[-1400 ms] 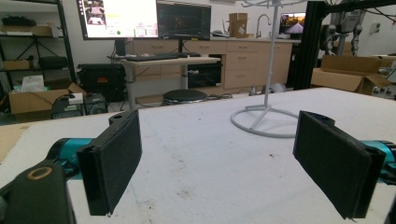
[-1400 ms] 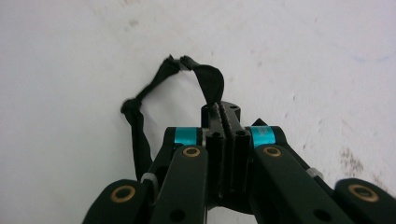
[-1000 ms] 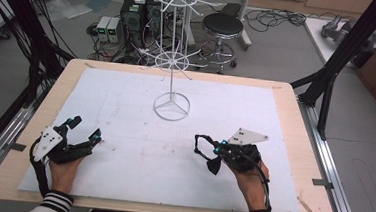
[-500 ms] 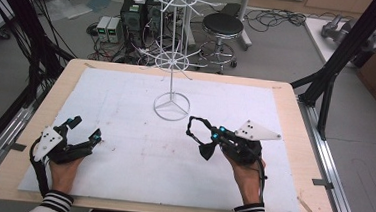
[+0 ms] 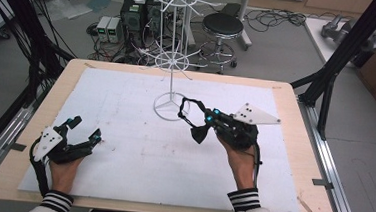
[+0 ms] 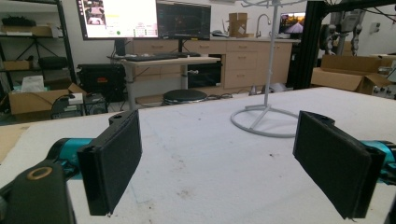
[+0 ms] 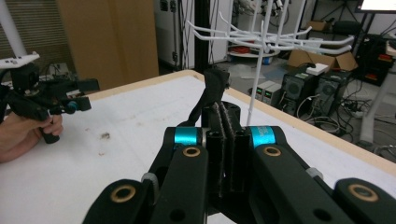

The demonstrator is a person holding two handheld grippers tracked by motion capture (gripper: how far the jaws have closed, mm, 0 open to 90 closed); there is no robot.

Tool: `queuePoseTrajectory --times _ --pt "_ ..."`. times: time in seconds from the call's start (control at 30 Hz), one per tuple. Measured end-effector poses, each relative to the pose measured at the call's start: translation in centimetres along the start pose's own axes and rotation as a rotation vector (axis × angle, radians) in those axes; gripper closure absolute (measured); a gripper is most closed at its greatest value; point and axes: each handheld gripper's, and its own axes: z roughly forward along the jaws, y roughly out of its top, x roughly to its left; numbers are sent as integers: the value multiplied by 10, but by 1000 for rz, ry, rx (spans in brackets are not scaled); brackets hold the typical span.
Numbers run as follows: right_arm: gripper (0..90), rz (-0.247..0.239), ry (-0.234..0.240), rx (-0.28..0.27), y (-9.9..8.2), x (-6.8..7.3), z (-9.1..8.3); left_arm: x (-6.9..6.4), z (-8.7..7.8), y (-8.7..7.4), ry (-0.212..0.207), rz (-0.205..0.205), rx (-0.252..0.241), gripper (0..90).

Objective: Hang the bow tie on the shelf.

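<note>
white wire display rack [image 5: 173, 60] stands upright at the far middle of the white mat [image 5: 123, 146], thin pole on a ring base, two tiers of spoke hooks, all bare. its base ring sits flat on the mat.

black strap [image 5: 191, 120]: thin loop plus a wider dark tab, pinched in the right gripper [image 5: 206, 122]. jaws are pressed together on it; in the right gripper view the strap [image 7: 211, 91] sticks up out of the closed pads. from the high view the loop hangs just beside the rack's base ring, can't tell if it touches. gripper is held above the mat, right of centre.

left gripper [image 5: 85, 130] near the left front corner of the mat, low over it, jaws spread wide, nothing between them. left gripper view: both pads [image 6: 112, 163] well apart, bare stained mat between, rack base [image 6: 266, 122] beyond.

mat lies on a wooden table [image 5: 295, 118]. no containers on it.
</note>
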Motion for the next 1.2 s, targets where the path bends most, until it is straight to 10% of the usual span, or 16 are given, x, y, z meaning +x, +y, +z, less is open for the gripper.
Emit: queuePoseTrajectory --times 1.2 --pt "887 9 -48 -53 41 -39 48 0 0 0 0 0 2 159"
